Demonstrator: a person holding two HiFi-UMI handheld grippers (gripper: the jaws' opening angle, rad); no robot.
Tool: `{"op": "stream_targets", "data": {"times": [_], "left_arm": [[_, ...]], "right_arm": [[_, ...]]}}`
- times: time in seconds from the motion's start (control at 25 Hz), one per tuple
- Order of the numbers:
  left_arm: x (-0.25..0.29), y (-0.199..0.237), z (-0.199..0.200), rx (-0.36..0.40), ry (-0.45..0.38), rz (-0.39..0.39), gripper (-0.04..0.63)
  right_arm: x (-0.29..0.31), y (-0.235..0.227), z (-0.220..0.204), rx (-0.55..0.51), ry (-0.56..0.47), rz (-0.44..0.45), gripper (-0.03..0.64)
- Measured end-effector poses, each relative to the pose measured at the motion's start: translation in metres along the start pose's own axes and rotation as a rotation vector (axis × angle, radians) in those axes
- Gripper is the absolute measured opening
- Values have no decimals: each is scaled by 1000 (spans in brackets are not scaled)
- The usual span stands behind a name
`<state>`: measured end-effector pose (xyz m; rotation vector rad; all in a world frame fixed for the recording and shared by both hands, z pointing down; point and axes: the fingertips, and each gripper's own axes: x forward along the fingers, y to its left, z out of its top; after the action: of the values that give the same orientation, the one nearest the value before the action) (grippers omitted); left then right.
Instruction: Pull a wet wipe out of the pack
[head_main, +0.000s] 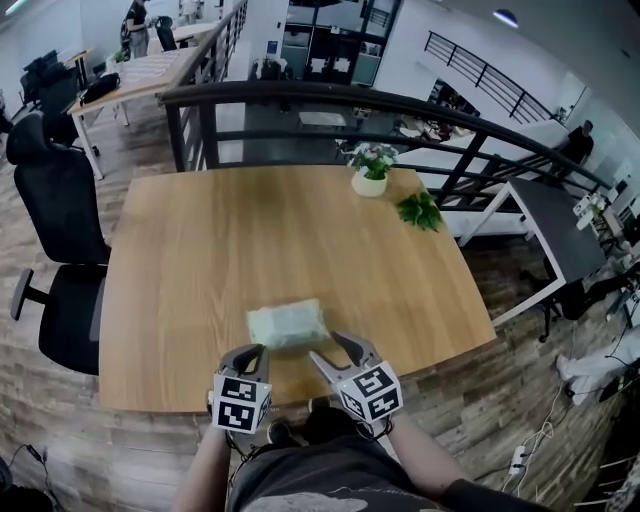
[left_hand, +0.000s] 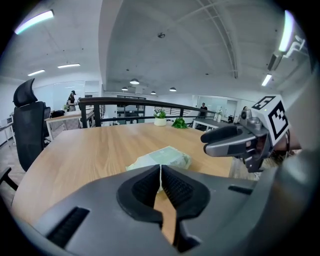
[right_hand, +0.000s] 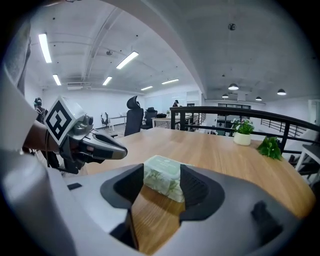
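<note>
A pale green pack of wet wipes (head_main: 288, 325) lies flat on the wooden table (head_main: 250, 230), close to its near edge. Both grippers hover just in front of the pack, near the table's edge. My left gripper (head_main: 255, 351) is at the pack's near left corner, its jaws shut with nothing between them. In the left gripper view the pack (left_hand: 162, 157) lies just beyond the closed jaws (left_hand: 160, 172). My right gripper (head_main: 329, 348) stands open at the pack's near right. In the right gripper view the pack (right_hand: 162, 176) shows in the gap between the parted jaws, untouched.
A small potted plant (head_main: 370, 170) and a loose green sprig (head_main: 420, 211) sit at the table's far right. A black office chair (head_main: 60, 260) stands at the left. A dark railing (head_main: 300, 95) runs behind the table, and a grey table (head_main: 555, 225) stands to the right.
</note>
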<state>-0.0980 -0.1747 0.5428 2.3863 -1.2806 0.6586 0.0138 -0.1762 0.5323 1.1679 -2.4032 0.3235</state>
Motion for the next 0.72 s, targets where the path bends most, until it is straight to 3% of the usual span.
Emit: {"op": "stream_targets", "data": {"times": [0.12, 0.48, 0.72], "left_arm": [[12, 4, -4, 27, 32, 5, 15], [48, 16, -4, 10, 95, 32, 15], [71, 18, -15, 19, 169, 27, 15]], "right_arm": [[10, -2, -2, -23, 19, 11, 225], [42, -13, -1, -137, 71, 88, 225], [59, -25, -5, -133, 93, 130, 225]]}}
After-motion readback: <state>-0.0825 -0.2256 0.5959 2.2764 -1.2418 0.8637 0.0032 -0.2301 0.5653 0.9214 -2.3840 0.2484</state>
